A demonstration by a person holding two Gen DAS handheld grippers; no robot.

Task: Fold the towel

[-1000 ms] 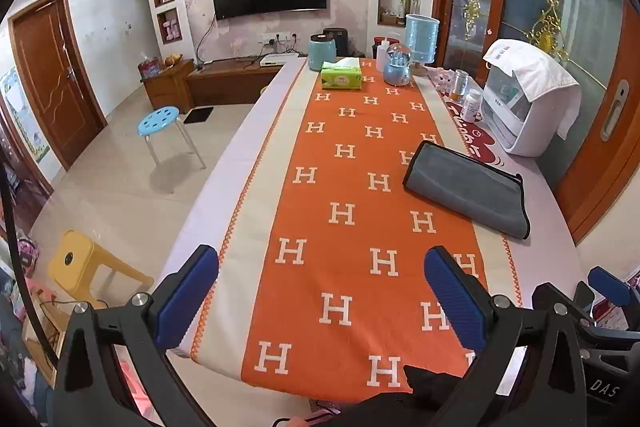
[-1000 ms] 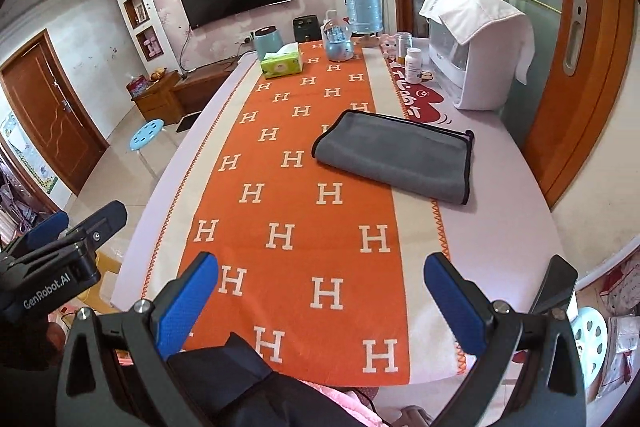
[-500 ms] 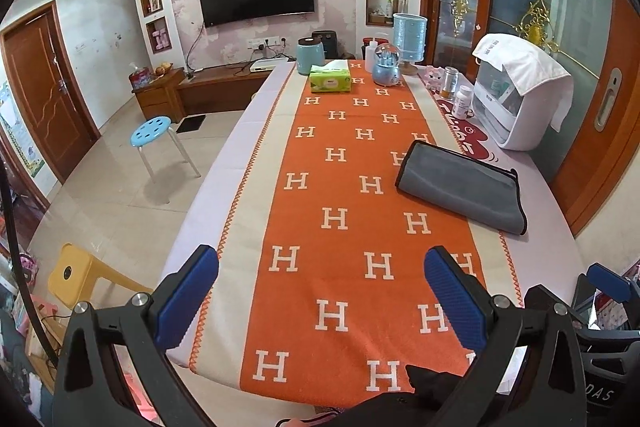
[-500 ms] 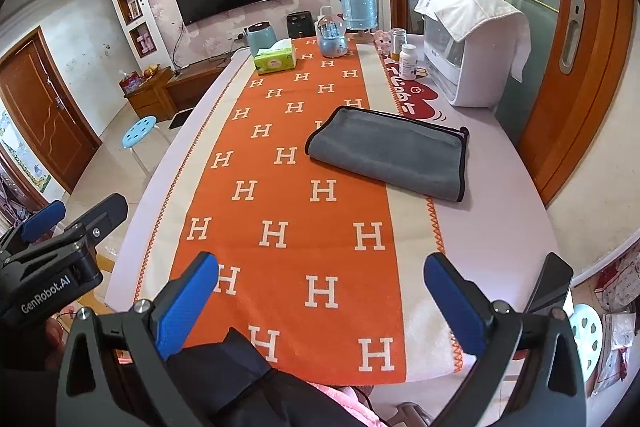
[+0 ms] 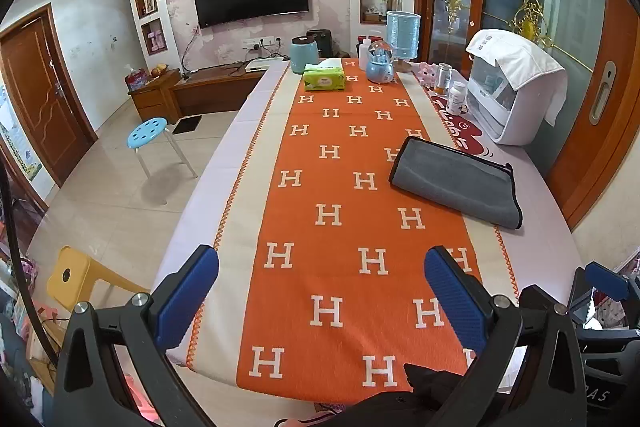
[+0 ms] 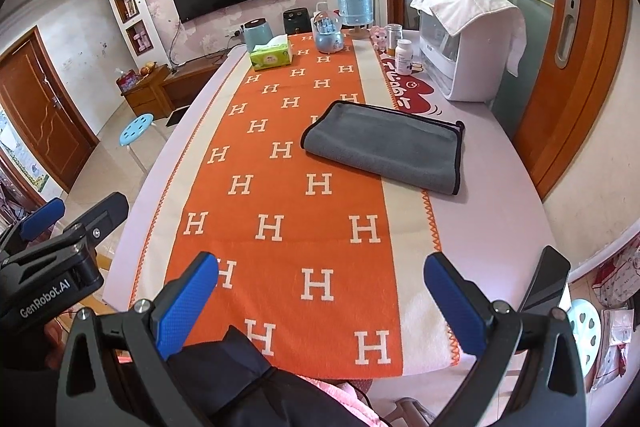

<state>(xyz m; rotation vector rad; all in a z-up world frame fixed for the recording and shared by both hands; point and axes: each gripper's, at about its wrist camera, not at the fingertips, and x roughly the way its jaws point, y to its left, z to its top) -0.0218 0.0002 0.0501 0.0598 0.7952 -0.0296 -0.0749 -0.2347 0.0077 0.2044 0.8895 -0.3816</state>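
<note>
A grey towel with black trim (image 5: 456, 183) lies folded on the right side of the table, half on the orange H-patterned runner (image 5: 344, 211); it also shows in the right wrist view (image 6: 384, 147). My left gripper (image 5: 320, 291) is open and empty, held above the table's near edge, well short of the towel. My right gripper (image 6: 320, 291) is open and empty too, near the same edge. The left gripper's body (image 6: 52, 259) shows at the left of the right wrist view.
At the far end of the table stand a green tissue box (image 5: 324, 77), a blue jar (image 5: 304, 55), a snow globe (image 5: 380, 63) and bottles (image 5: 456, 99). A white appliance with a cloth (image 5: 508, 91) stands right. A blue stool (image 5: 148, 133) and yellow stool (image 5: 72, 275) are left.
Both grippers have risen and drawn back a little, so the table and towel sit lower and farther in view. The towel has not moved. Both grippers stay open.
</note>
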